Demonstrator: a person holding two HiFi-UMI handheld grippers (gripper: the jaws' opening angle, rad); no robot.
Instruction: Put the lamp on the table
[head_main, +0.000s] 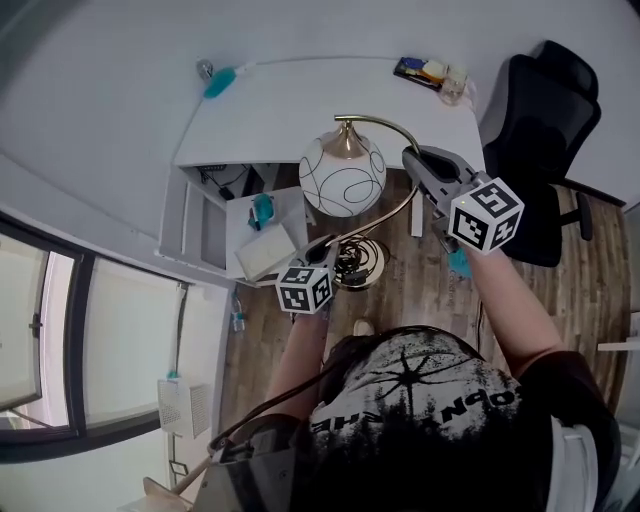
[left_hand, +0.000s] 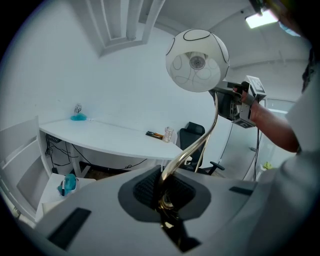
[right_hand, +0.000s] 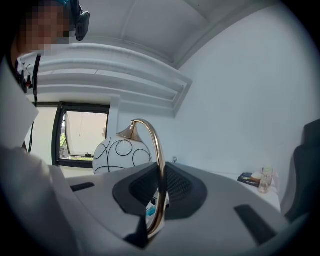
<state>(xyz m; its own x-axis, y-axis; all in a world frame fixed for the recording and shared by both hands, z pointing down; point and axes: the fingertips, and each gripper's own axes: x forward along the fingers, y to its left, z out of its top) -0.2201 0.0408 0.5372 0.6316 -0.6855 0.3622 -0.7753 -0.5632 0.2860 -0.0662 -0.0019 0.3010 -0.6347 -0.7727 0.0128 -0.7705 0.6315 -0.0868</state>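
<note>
The lamp hangs in the air, held by both grippers above the wooden floor in front of the white table. Its white globe shade carries thin black loops and hangs from a curved brass arm. The round brass base sits lowest. My left gripper is shut on the brass stem just above the base. My right gripper is shut on the arm higher up, beside the shade. In the left gripper view the shade is seen from below, with the right gripper behind it.
A black office chair stands right of the table. On the tabletop lie a teal object at the far left and a book with a small jar at the far right. A white shelf unit sits under the table's left side. A window fills the left.
</note>
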